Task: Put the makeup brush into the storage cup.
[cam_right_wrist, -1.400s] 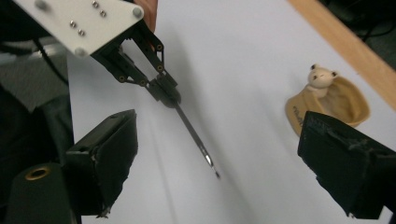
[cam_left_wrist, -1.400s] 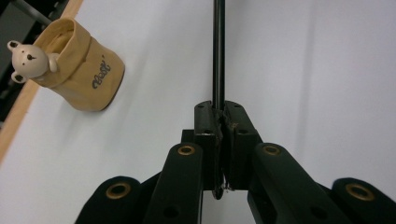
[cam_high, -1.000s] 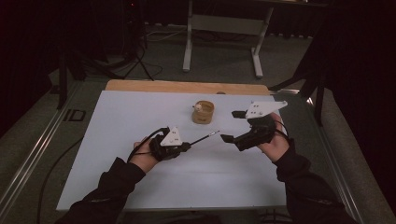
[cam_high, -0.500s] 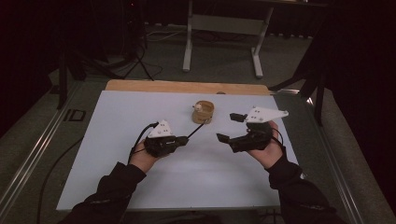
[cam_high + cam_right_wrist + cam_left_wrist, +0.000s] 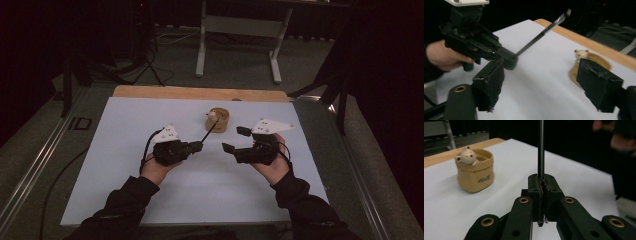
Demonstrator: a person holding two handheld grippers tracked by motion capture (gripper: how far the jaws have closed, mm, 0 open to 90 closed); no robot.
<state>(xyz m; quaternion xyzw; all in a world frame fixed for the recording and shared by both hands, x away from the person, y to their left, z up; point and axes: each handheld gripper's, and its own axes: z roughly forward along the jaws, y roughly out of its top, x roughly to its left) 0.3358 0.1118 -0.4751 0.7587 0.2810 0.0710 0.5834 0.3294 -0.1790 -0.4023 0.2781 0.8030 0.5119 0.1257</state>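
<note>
My left gripper [image 5: 198,146] is shut on a thin dark rod [image 5: 210,132] that slants up and away toward a tan pot with a small bear figure [image 5: 218,120]. In the left gripper view the rod [image 5: 540,150] rises straight from the closed jaws of my left gripper [image 5: 543,186], with the pot [image 5: 475,171] to the left on the white board. My right gripper [image 5: 235,139] hovers just right of the rod, open. Its jaws have just been closing a little, with nothing between them. The right gripper view looks past my right gripper [image 5: 544,85] at the left gripper [image 5: 510,61], the rod [image 5: 541,32] and the pot [image 5: 586,62].
A white board [image 5: 125,200] covers the table, with a wooden strip [image 5: 165,92] along its far edge. A metal rail [image 5: 35,170] runs down the left side. A stand's legs [image 5: 200,55] rise from the floor beyond the table.
The left gripper has swung the rod from pointing at the right gripper to slanting toward the pot. The right gripper has come down and a little nearer the person, its jaws slightly narrower.
</note>
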